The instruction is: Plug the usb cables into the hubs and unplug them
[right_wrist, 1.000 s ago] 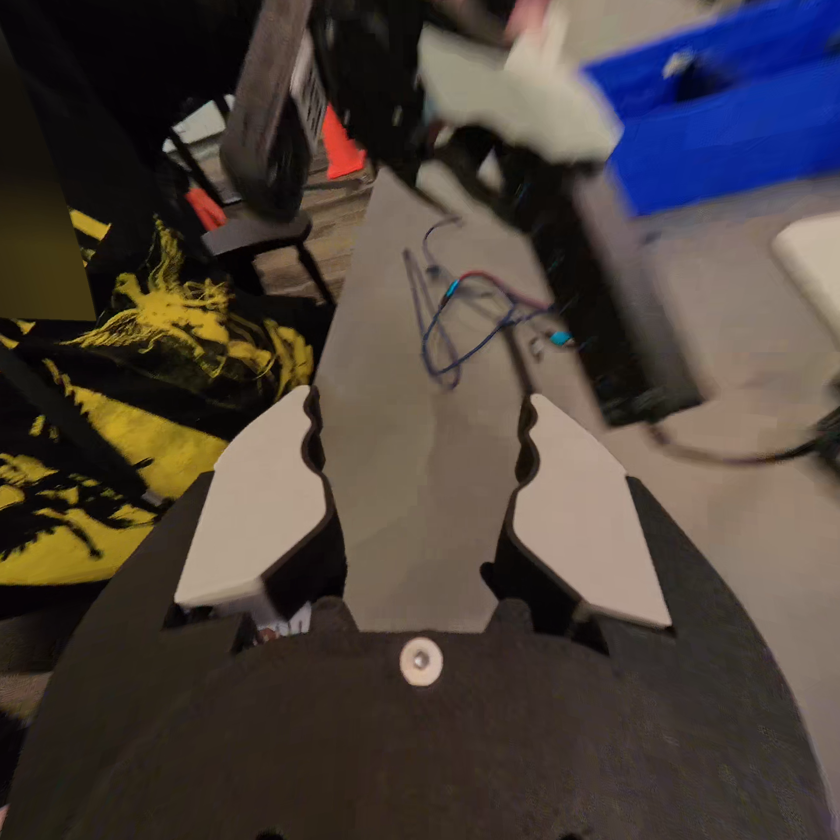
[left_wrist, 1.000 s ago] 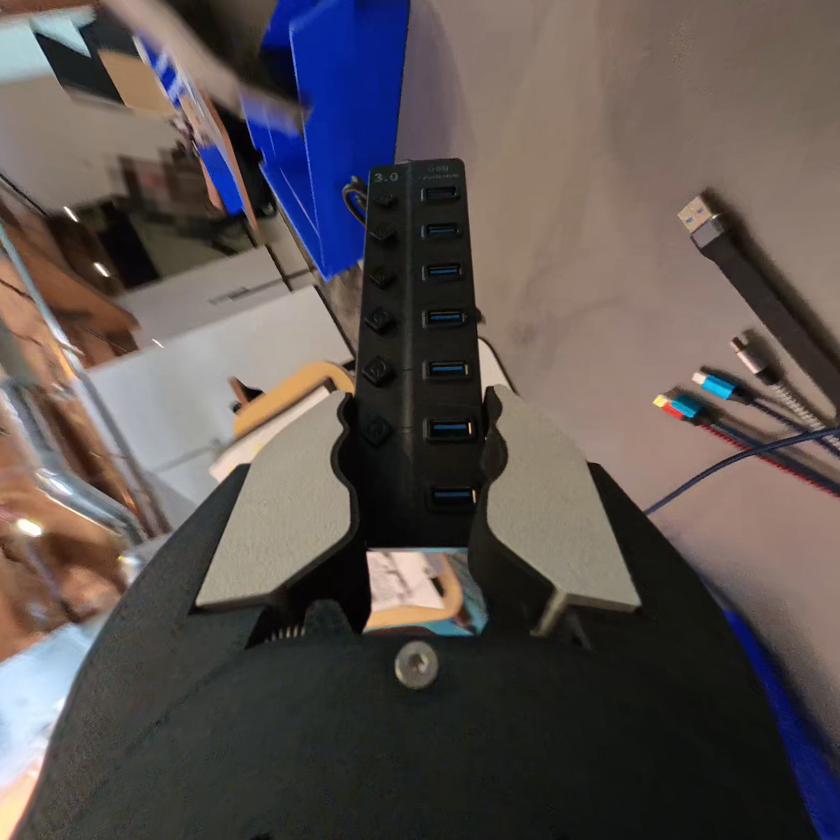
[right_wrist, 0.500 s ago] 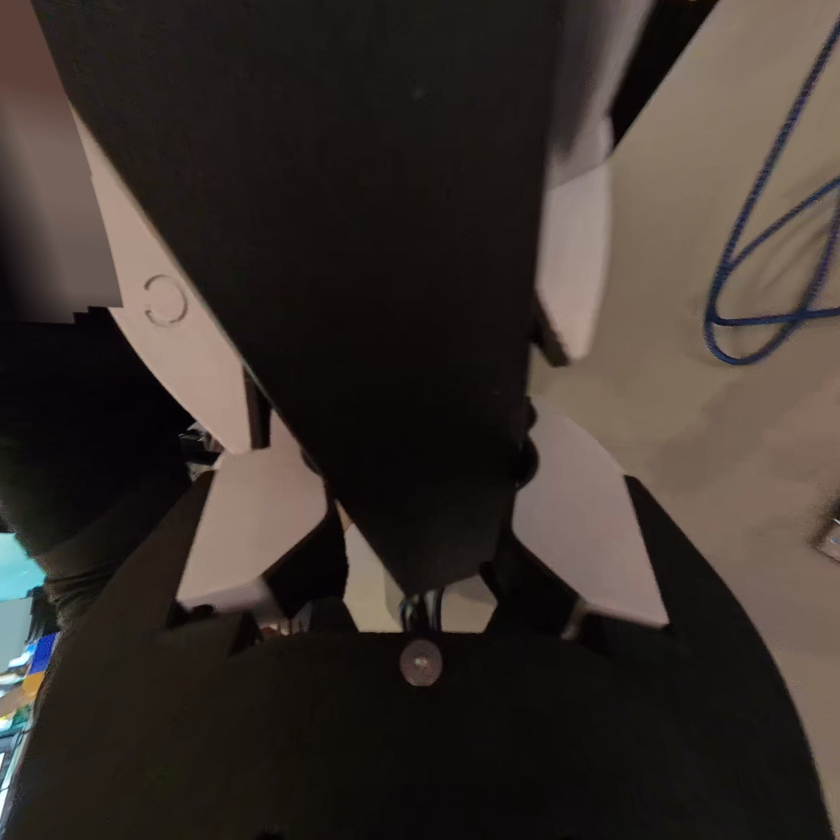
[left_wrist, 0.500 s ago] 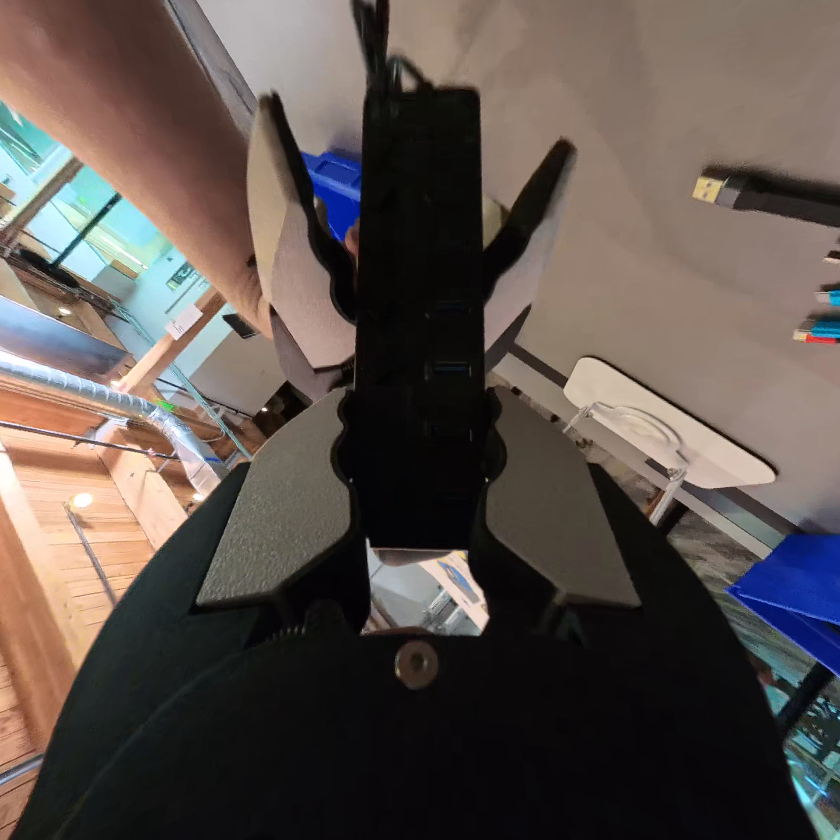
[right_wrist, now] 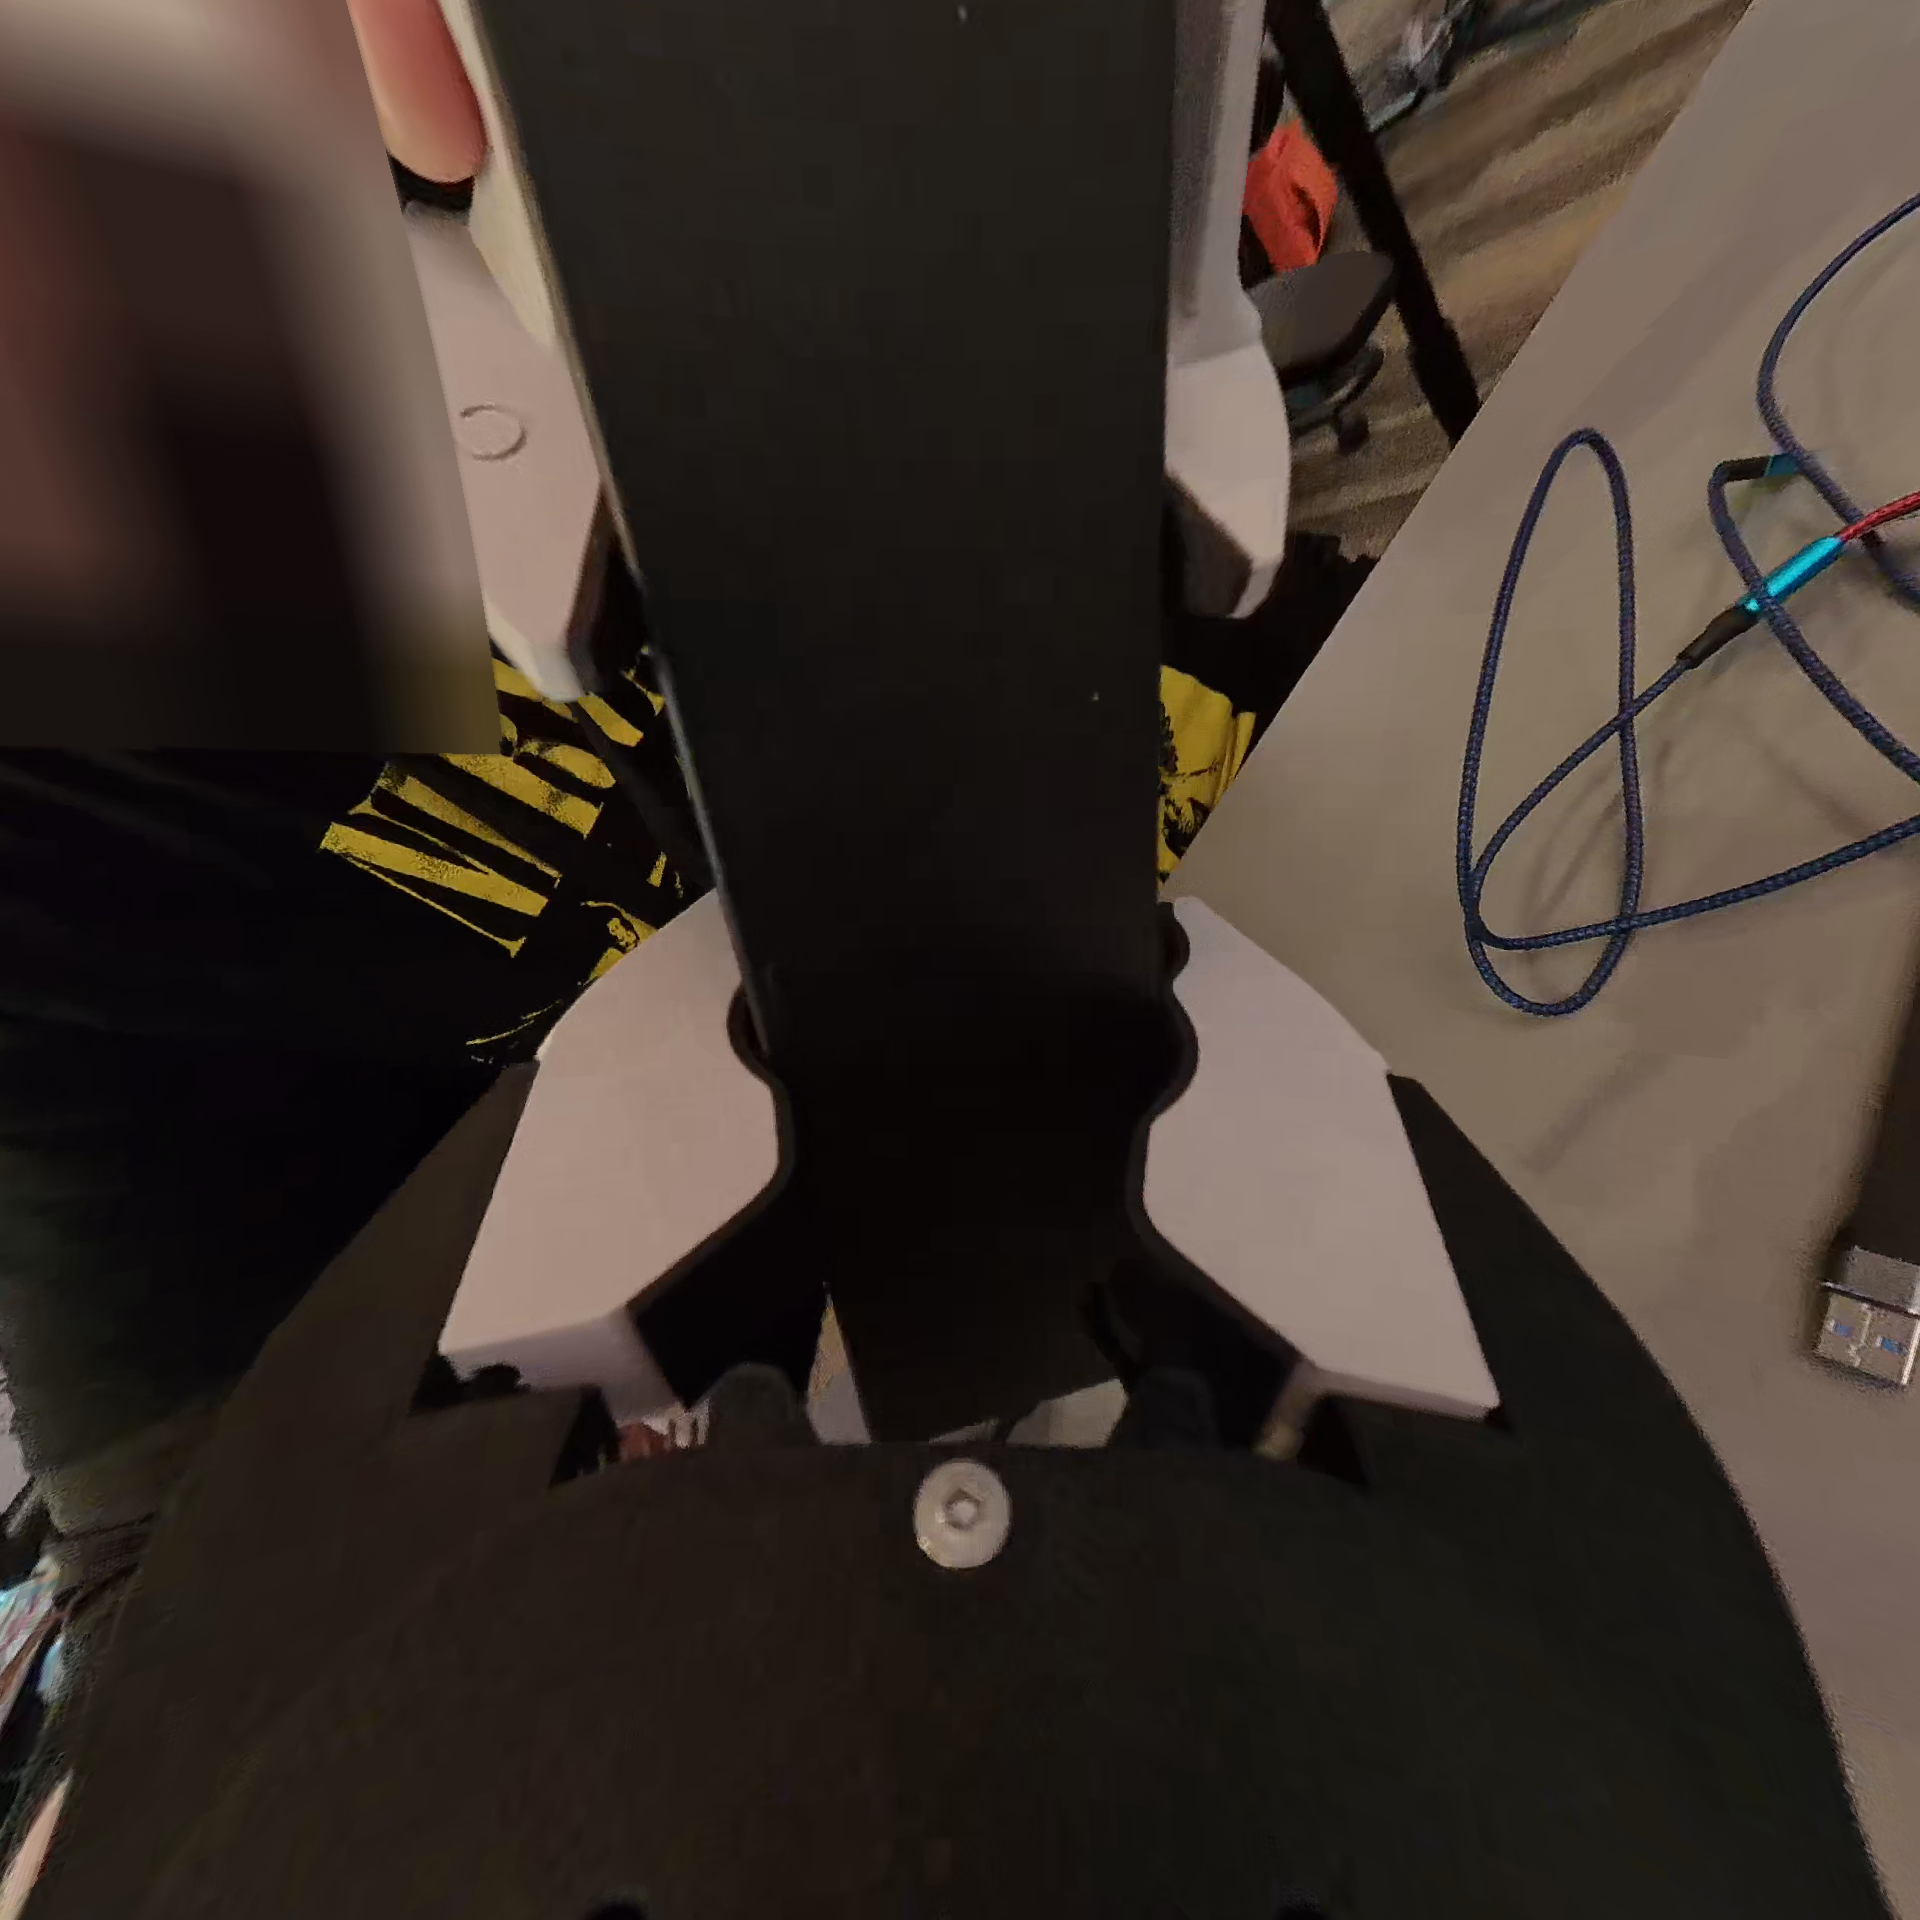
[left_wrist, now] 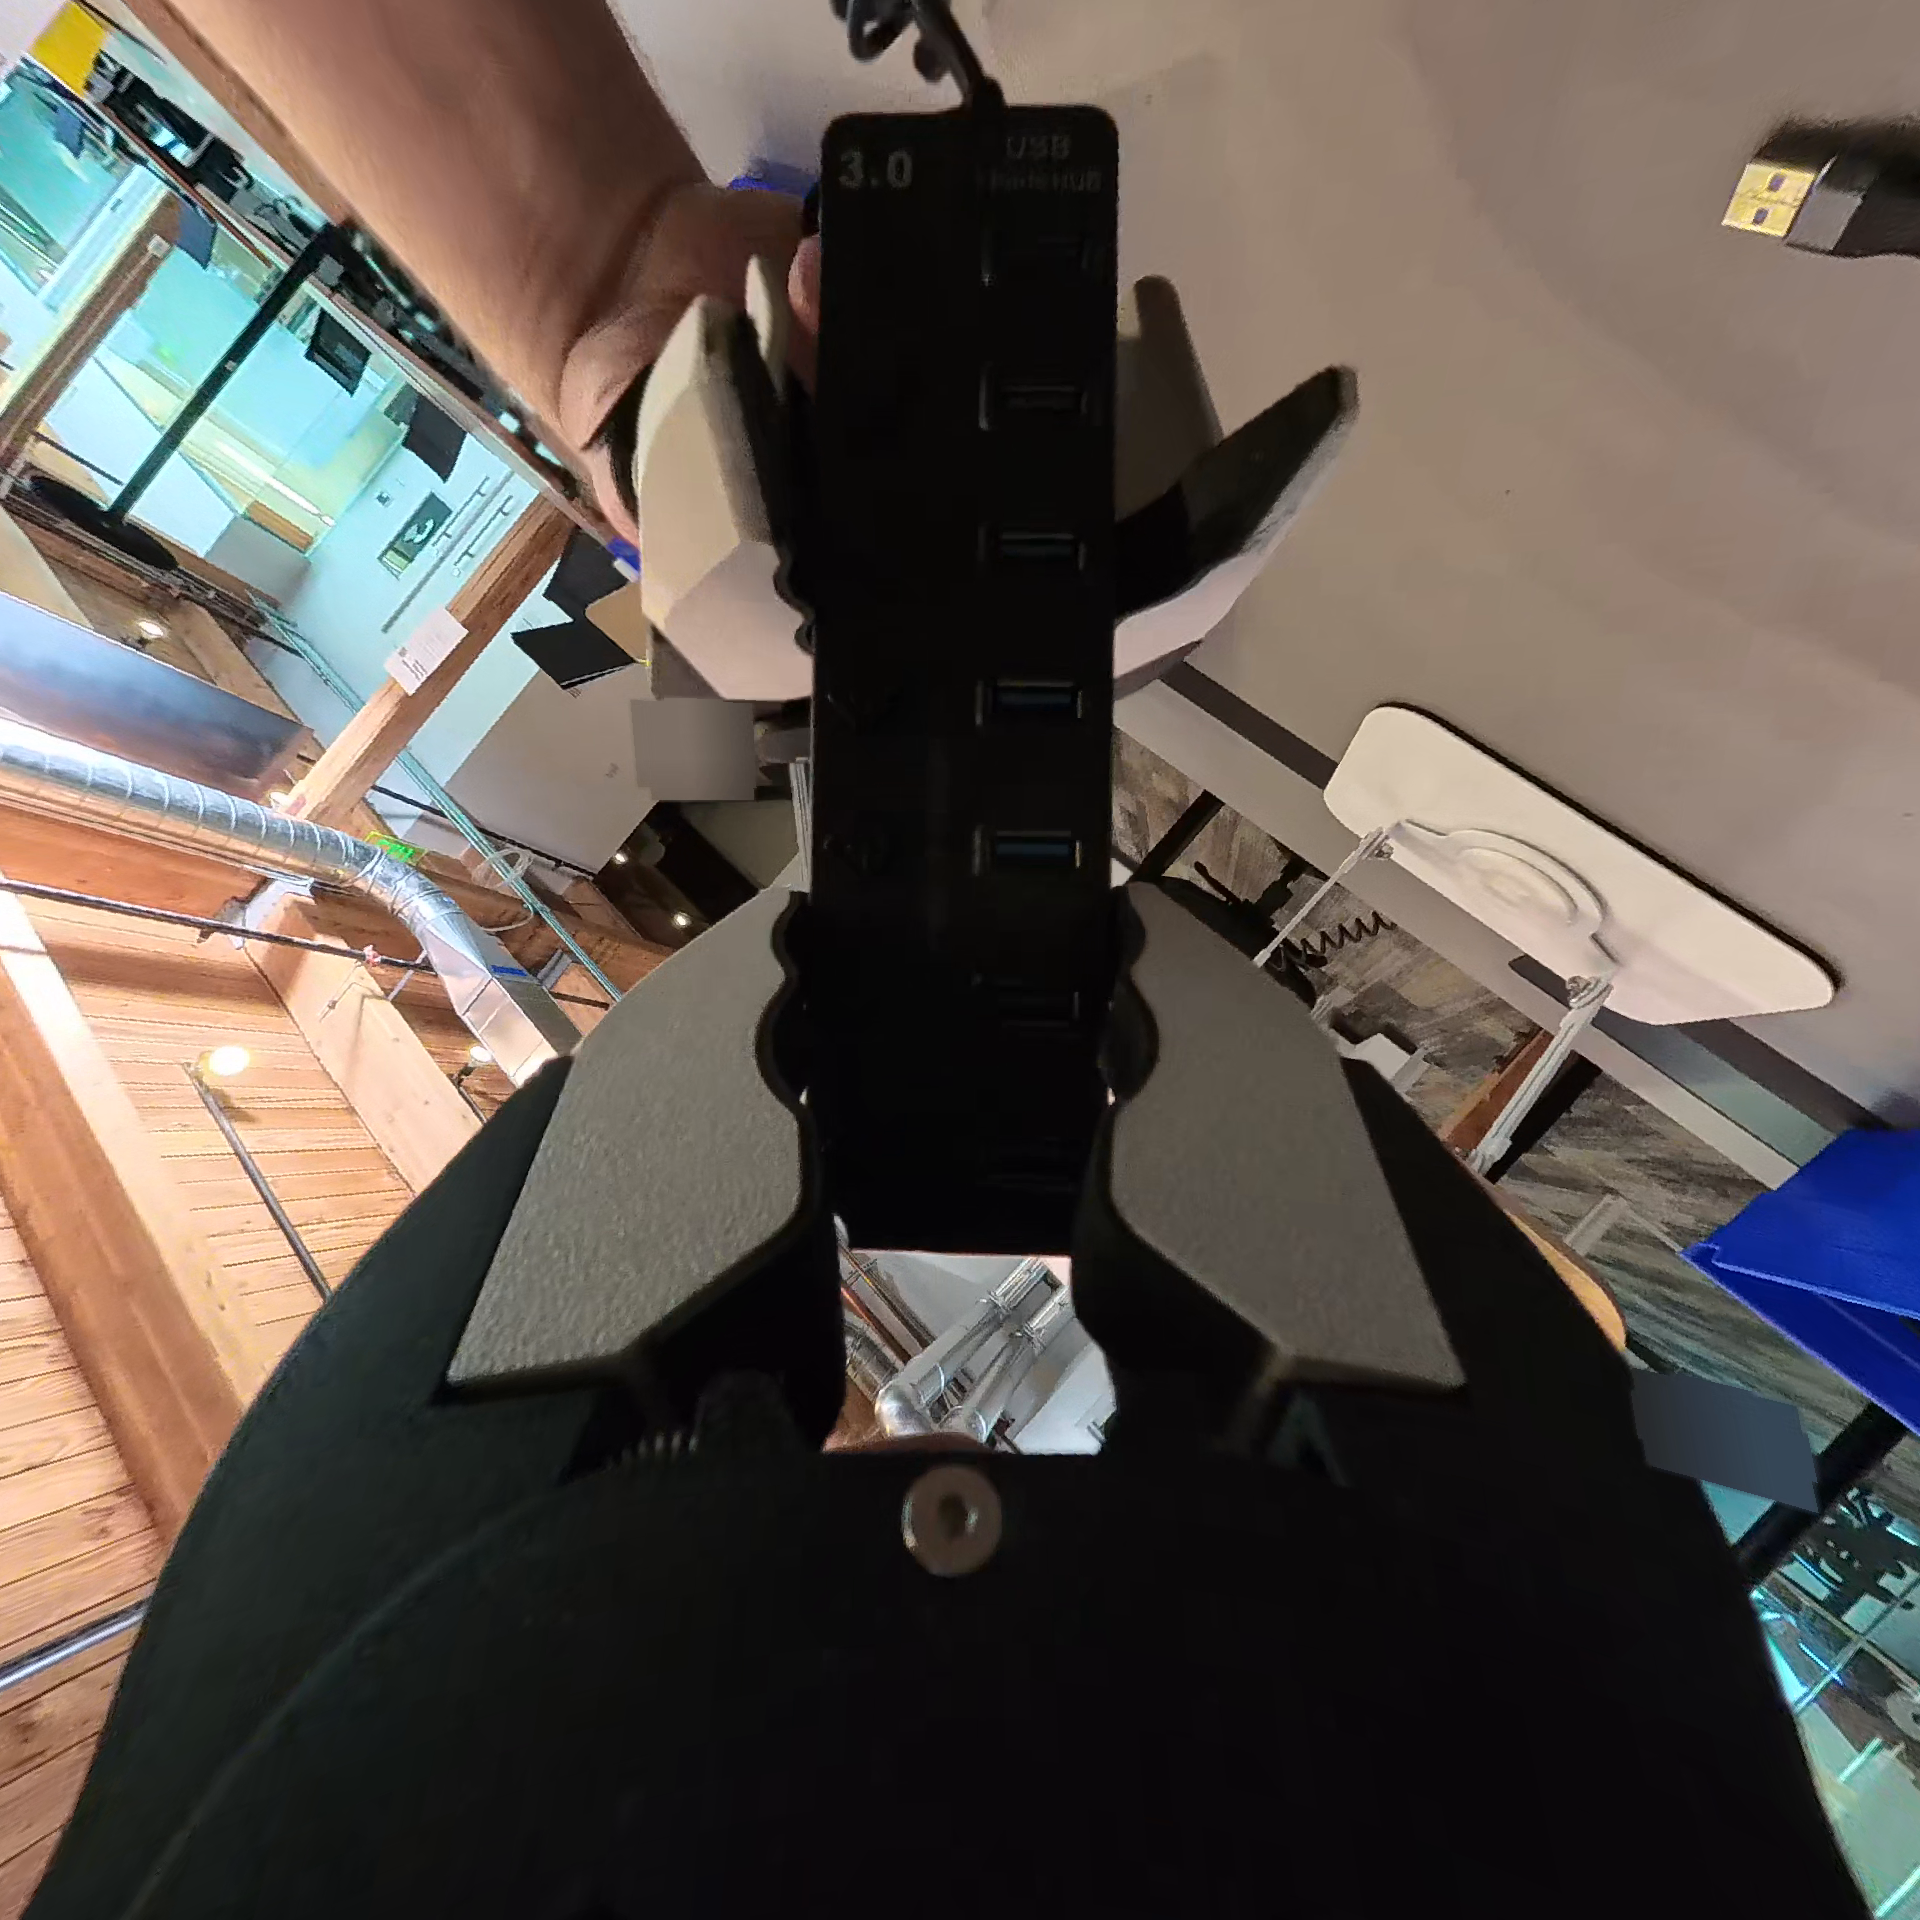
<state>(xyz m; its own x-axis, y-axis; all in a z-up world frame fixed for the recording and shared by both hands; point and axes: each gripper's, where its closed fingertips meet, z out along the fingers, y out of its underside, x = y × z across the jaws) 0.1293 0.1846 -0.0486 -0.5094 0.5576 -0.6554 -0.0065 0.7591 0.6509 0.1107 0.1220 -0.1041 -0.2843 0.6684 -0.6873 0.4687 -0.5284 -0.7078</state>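
I've got the black USB hub (left_wrist: pixel 961 644) off the table and pinched from both ends. My left gripper (left_wrist: pixel 961 997) is closed on its near end, both dark grey pads (left_wrist: pixel 665 1164) pressed against the hub's long sides, with the port row facing the camera and a few blue-lined sockets showing. From the left wrist view the right gripper (left_wrist: pixel 961 499) clamps the same hub further up, its pale fingers (left_wrist: pixel 717 520) on either side of the body, and a person's hand (left_wrist: pixel 644 312) is behind it. The hub's own black cable (left_wrist: pixel 935 52) leaves from the far end at the top of the picture. In the right wrist view the hub (right_wrist: pixel 883 623) fills the middle as a plain black slab, back side to the camera, and the right gripper (right_wrist: pixel 961 997) has both white pads (right_wrist: pixel 644 1143) tight on its edges; the left gripper's pale fingers (right_wrist: pixel 1226 447) sit higher on the same slab. The grey table (right_wrist: pixel 1558 935) is to the right with a blue braided cable (right_wrist: pixel 1538 779) looped on it, a teal-tipped plug (right_wrist: pixel 1787 582) on a red and blue lead, and a silver USB plug (right_wrist: pixel 1870 1330) on a flat dark cable at the edge. The left view shows another gold-faced USB plug (left_wrist: pixel 1766 203) lying on the table (left_wrist: pixel 1455 260), well apart from the hub. A blue bin (left_wrist: pixel 1829 1268) is low right, and a yellow and black printed shirt (right_wrist: pixel 468 831) is behind the hub in the right view.
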